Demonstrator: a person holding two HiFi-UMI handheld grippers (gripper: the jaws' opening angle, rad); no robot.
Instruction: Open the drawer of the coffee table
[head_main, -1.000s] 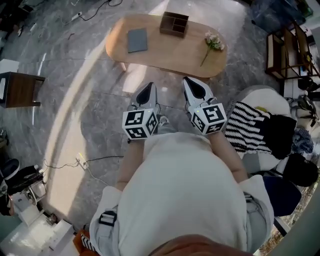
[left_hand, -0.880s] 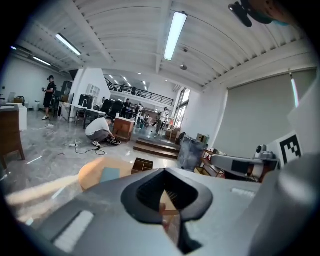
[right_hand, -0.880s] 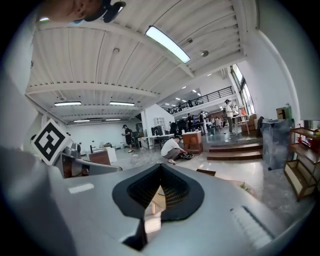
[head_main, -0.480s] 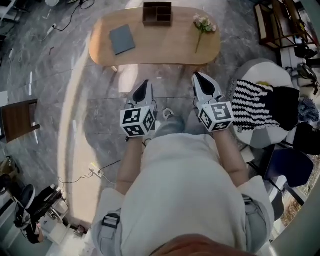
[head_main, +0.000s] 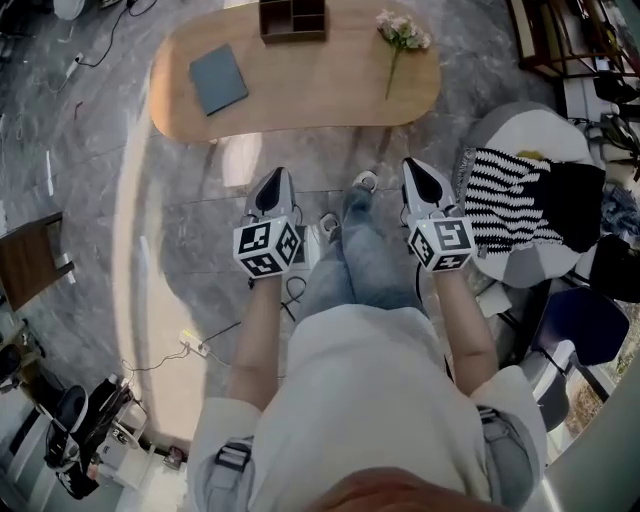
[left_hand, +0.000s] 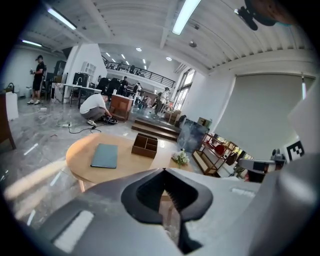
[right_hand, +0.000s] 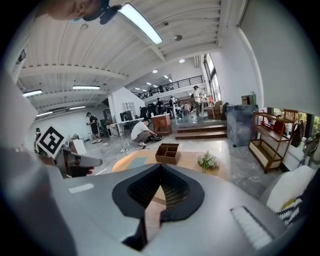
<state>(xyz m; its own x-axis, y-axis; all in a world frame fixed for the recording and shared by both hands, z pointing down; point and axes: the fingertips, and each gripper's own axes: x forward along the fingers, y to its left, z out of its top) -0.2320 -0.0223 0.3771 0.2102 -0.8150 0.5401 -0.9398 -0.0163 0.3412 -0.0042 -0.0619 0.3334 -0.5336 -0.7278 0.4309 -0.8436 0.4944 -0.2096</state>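
Your left gripper (head_main: 271, 182) and right gripper (head_main: 421, 172) hang side by side in front of you, one on either side of your jeans-clad legs (head_main: 368, 255). Each has its jaws pressed together with nothing between them.

The coffee table (head_main: 320, 95) lies ahead, beyond both tips and well apart from them. The head view shows only its oval wooden top from above. A grey notebook (head_main: 219, 79) lies to the left, a compartmented wooden box (head_main: 293, 18) sits at the far edge, and a sprig of flowers (head_main: 400, 35) lies to the right. You cannot make out the drawer there. In the gripper views your own jaws cover the table's near side, so it does not show there either.

The gripper views add the room behind the table: a person crouching on the floor (left_hand: 96, 107), another standing (left_hand: 38, 75), steps and a railed gallery.

Only the head view shows what lies at your feet:
- Your forward shoe (head_main: 366, 181) is on the grey floor between the grippers and the table.
- A striped cloth (head_main: 510, 215) is draped over a white seat (head_main: 535, 135) just right of your right gripper.
- A cable (head_main: 215, 330) trails on your left.
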